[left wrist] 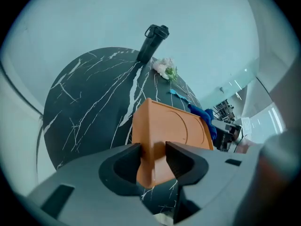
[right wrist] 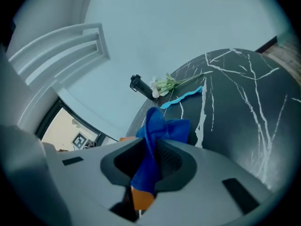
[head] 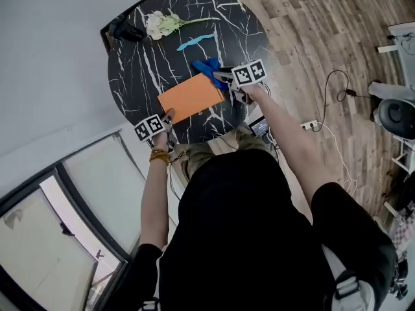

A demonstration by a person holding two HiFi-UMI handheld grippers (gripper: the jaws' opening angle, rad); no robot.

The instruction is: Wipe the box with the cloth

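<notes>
Pinning the box in place is the job on the left. The left gripper [left wrist: 154, 157] bites the near corner of the orange box [head: 191, 97], with its jaws partway apart and the corner squeezed between them. The box lies flat in the middle of the round black table [head: 139, 70].

At the far right corner of the box is the blue cloth [head: 209, 69]. It is bunched up and clamped in the narrow jaws of the right gripper [right wrist: 149, 161].

I think the wiping is only just starting. Next, the cloth needs to press down on the box top and slide across it while the other side holds the box steady.

The left arm is bent, and its gripper tips steeply down. The right arm reaches out straighter, and its gripper points closer to level.
</notes>
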